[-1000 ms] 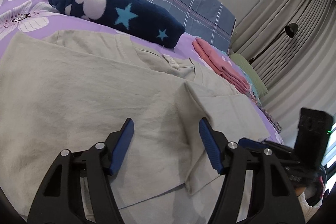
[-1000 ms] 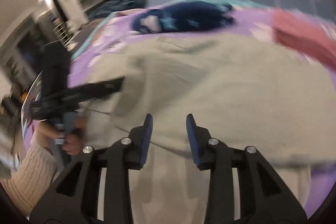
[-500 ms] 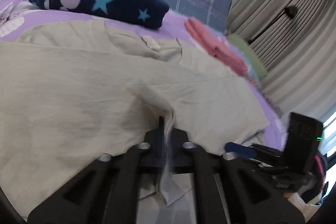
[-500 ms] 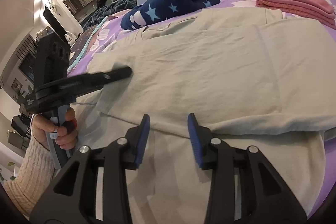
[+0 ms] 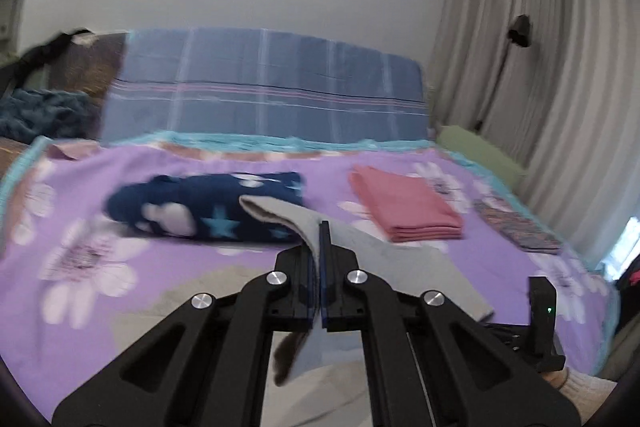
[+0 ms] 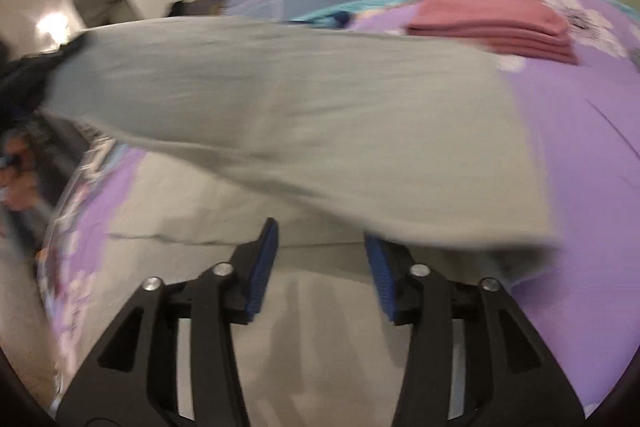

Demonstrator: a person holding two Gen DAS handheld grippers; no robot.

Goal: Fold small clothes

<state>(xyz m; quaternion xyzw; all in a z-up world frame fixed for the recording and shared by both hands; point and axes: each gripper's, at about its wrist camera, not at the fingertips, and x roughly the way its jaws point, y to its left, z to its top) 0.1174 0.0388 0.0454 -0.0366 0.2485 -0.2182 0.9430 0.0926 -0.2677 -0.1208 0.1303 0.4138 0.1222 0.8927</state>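
Observation:
A pale grey-green shirt (image 6: 304, 115) lies spread on the purple flowered bed. My left gripper (image 5: 320, 227) is shut on a fold of this shirt (image 5: 360, 243) and holds it raised above the bed, so the cloth hangs in a sloping sheet. In the right wrist view that lifted part stretches from the upper left down to the lower right. My right gripper (image 6: 320, 239) hovers low over the flat part of the shirt, just under the raised edge. Its jaws are opening, and nothing is between the blue pads (image 6: 262, 267).
A folded navy fleece with stars (image 5: 208, 207) and a folded pink garment (image 5: 404, 203) lie further up the bed (image 5: 80, 243). A checked blue pillow (image 5: 264, 99) leans at the headboard. Curtains (image 5: 540, 67) hang on the right. A patterned cloth (image 5: 516, 223) lies near the right edge.
My left gripper closed on the shirt's fold and then lifted it high off the bed. The right gripper slid sideways over the shirt and its jaws spread wider.

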